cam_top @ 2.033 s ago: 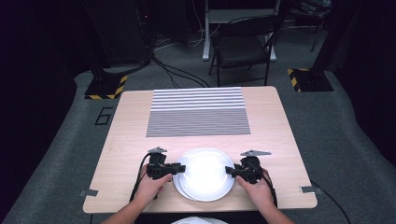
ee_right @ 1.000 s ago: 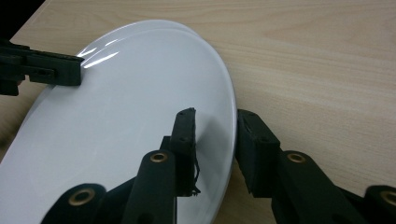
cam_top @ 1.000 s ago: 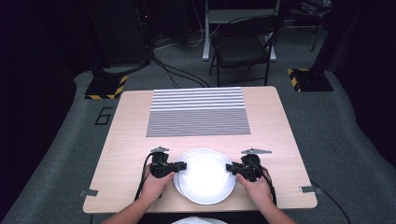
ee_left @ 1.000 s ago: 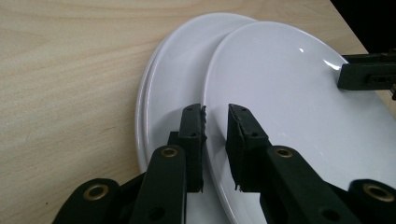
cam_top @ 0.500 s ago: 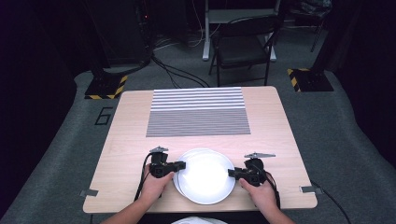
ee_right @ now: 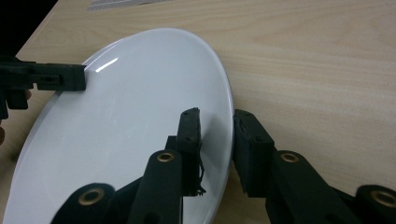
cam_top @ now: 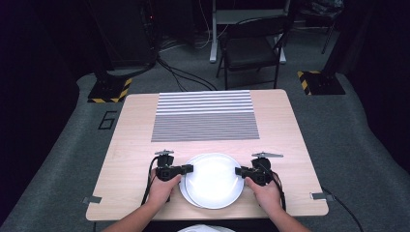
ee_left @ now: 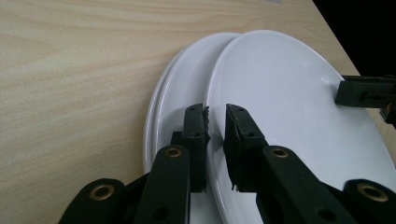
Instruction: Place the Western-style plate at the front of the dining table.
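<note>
White top plate sits on a lower plate, on the wooden table just nearer you than the striped mat. Your left gripper and right gripper have just been closing onto its opposite rims, likely pinching it so it lifts level; the right-hand contact is hard to confirm.

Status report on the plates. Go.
Left gripper and right gripper have just been closing, one on each side rim of the top plate. Second plate stacked beneath. Striped mat well clear.

Left gripper fingers just closing, nearly shut; right gripper likewise.
</note>
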